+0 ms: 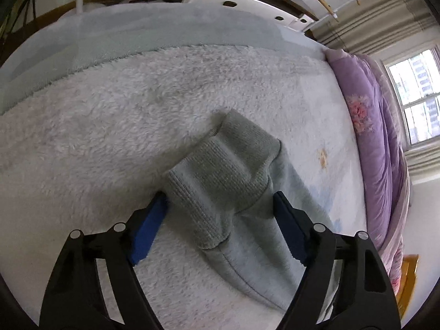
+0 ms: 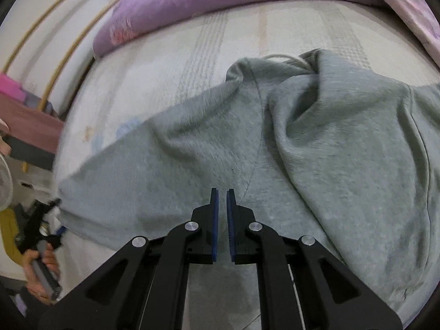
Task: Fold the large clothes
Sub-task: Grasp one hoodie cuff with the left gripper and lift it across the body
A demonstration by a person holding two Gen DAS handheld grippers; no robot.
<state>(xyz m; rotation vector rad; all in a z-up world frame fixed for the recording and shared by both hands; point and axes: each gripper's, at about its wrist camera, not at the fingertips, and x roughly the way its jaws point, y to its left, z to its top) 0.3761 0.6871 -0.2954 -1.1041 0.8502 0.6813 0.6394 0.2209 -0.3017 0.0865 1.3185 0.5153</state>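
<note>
While angled steeply down, left gripper (image 1: 220, 206) wide around cuff (image 1: 220, 181), pads apart; right gripper (image 2: 222, 200) nearly closed, empty, over sweatshirt (image 2: 302, 151).

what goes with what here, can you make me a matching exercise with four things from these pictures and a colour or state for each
Things:
1. ribbed cuff of the grey sweatshirt sleeve
2. floral quilt along the bed edge
3. left gripper
4. right gripper

Colour or state:
A. purple
B. jaws nearly together, nothing between them
C. lies between wide blue pads
D. jaws wide apart, either side of cloth

Pairs: 1-C, 2-A, 3-D, 4-B
</note>
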